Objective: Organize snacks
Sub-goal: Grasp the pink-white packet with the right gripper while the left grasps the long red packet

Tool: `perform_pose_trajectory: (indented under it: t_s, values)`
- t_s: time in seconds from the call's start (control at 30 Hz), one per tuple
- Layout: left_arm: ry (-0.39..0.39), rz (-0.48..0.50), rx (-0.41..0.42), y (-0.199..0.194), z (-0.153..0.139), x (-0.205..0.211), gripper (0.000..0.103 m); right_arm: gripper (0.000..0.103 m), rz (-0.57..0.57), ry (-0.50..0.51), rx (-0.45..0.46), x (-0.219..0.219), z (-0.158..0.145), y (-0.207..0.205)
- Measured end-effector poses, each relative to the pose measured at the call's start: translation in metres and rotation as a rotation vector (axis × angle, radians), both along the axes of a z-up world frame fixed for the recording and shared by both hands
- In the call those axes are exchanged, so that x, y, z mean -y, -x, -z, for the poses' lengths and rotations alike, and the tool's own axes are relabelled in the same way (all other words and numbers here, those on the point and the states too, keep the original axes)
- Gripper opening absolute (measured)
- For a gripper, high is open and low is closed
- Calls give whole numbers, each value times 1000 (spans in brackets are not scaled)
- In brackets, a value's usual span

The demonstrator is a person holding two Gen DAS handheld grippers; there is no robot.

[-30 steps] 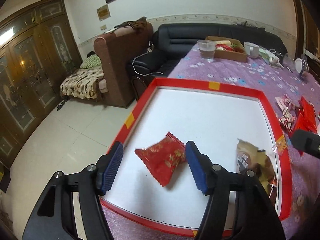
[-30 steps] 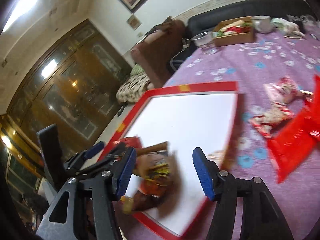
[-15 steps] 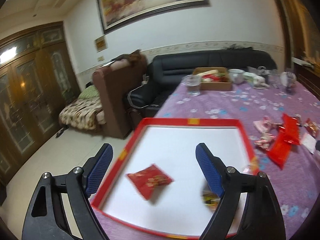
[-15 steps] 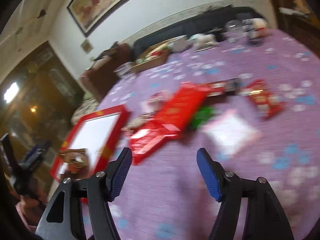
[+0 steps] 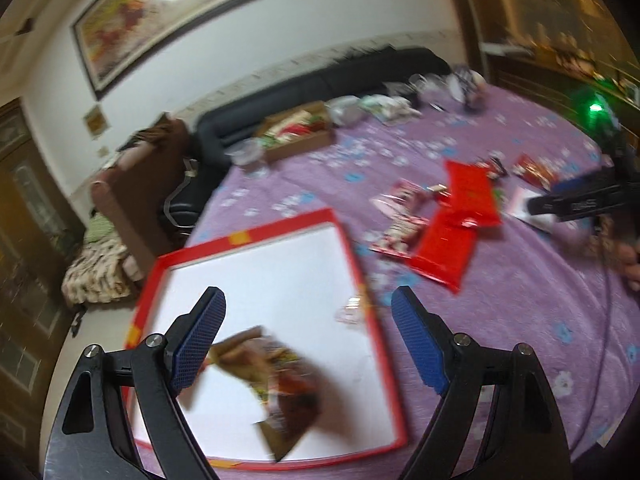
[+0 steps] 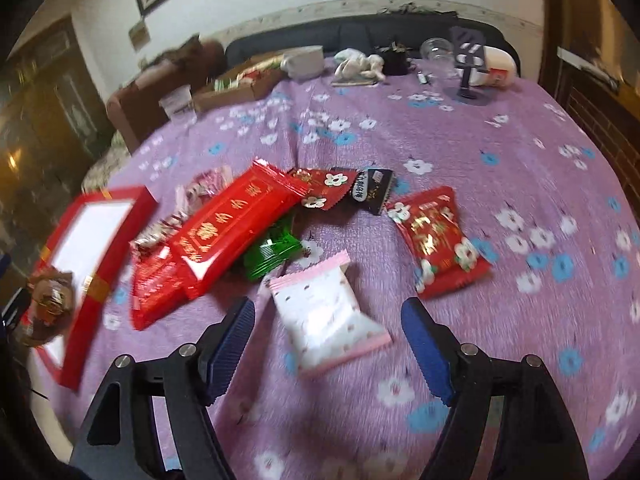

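A red-rimmed white tray (image 5: 348,248) lies at the table's left edge, and a brown snack packet (image 5: 280,380) rests in its near part. My left gripper (image 5: 308,308) hovers open over the tray's near right side with nothing between its fingers. Loose snacks lie on the purple cloth: a long red packet (image 6: 240,220), a green packet (image 6: 272,252), a black packet (image 6: 372,190) and a red packet (image 6: 436,240). My right gripper (image 6: 328,314) hangs above a white and pink packet (image 6: 324,312). Its jaws are opening, and the packet lies between them untouched.
A cardboard box (image 6: 236,88) of snacks, a plastic cup (image 6: 178,104), a white bowl (image 6: 304,62) and a black stand (image 6: 468,64) sit at the table's far end. A black sofa (image 5: 320,84) and a brown armchair (image 5: 132,184) stand beyond the table's left edge.
The left gripper opened wider, drew back from the red packet in the tray and rolled rightward. The right gripper swung from the tray, leaving the brown packet there, over to the snack pile, opening wider.
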State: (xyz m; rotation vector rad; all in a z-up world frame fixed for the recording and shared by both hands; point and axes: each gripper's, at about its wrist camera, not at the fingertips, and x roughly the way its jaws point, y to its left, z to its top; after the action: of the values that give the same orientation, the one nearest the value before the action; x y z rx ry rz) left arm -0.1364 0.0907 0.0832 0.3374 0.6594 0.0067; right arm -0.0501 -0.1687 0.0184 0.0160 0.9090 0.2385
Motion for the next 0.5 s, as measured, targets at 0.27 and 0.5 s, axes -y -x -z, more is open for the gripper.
perform_pose_trajectory:
  t_s: [0.27, 0.5]
  values:
    - [-65, 96, -89, -39, 4, 50, 86, 51, -12, 96, 48, -8, 20, 0]
    - [-95, 130, -126, -85, 12, 108, 86, 32, 83, -139, 30, 42, 15, -12]
